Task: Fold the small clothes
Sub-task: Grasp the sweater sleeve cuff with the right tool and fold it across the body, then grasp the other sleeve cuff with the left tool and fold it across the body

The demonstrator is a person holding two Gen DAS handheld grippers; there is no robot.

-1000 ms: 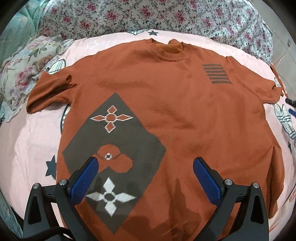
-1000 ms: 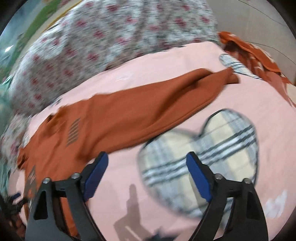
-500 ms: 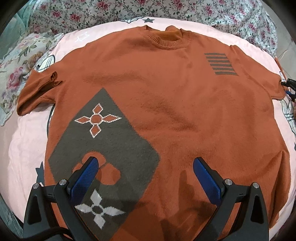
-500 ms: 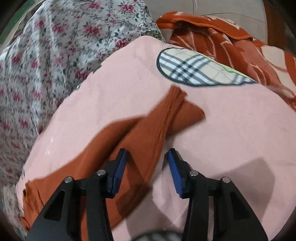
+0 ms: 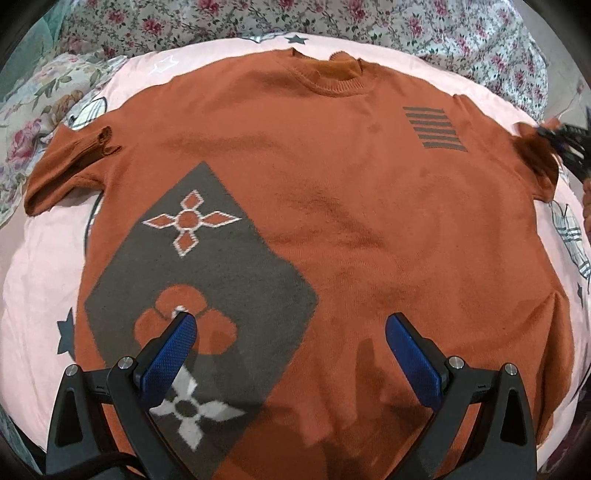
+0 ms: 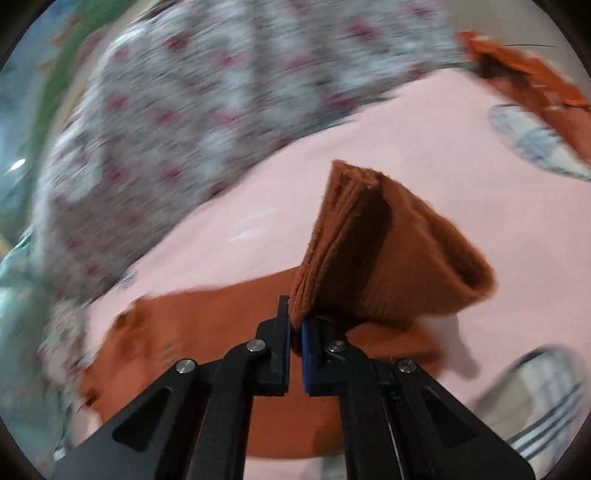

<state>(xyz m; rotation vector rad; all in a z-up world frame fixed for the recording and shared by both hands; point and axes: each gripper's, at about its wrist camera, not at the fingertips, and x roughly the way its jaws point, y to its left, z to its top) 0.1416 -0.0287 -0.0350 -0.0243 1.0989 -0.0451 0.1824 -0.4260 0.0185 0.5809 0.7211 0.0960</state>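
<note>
An orange knit sweater (image 5: 314,184) with a grey diamond patch lies flat, front up, on the pink bedsheet (image 5: 37,295). My left gripper (image 5: 290,325) hovers open over its lower hem with nothing between the fingers. The sweater's left sleeve (image 5: 62,166) lies folded short at the far left. My right gripper (image 6: 295,325) has its jaws closing tight on the other sleeve's cuff (image 6: 388,251), and the pads pinch the cloth and lift it off the sheet. In the left wrist view that gripper (image 5: 565,140) appears blurred at the right edge, holding the sleeve (image 5: 535,151).
A floral quilt (image 5: 406,22) is bunched along the far side of the bed. Another orange cloth (image 6: 535,85) lies at the far right. Plaid heart prints (image 6: 546,387) mark the sheet. Pink sheet shows on both sides of the sweater.
The right gripper swung to the right sleeve, closed on its cuff and lifted it. The left gripper stayed open over the hem, shifting only slightly.
</note>
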